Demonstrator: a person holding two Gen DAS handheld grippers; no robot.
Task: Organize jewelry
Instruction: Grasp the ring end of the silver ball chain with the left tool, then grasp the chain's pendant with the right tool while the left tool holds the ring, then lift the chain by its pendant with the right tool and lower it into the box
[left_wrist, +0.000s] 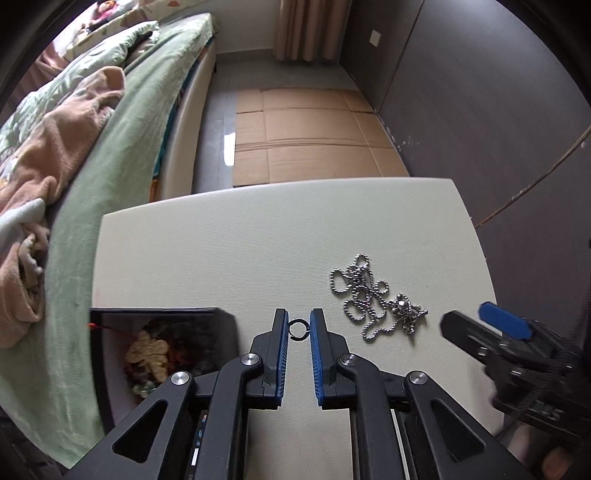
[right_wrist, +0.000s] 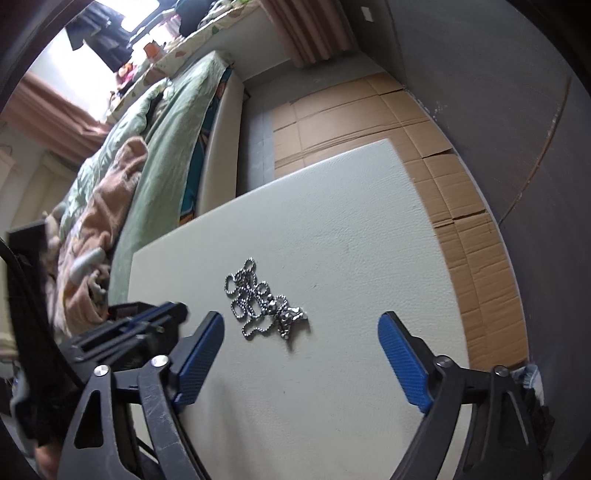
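Left gripper (left_wrist: 298, 329): you have it clamped on a small ring (left_wrist: 298, 329).
Right gripper (right_wrist: 301, 334): your jaws stand wide apart.
Chain (right_wrist: 264, 304): heaped on the table (right_wrist: 351, 240), between them.
Box (left_wrist: 162, 347): left of your ring.

A white table (left_wrist: 240, 240) bears a tangled chain necklace (left_wrist: 373, 295) and a dark box (left_wrist: 110, 325).
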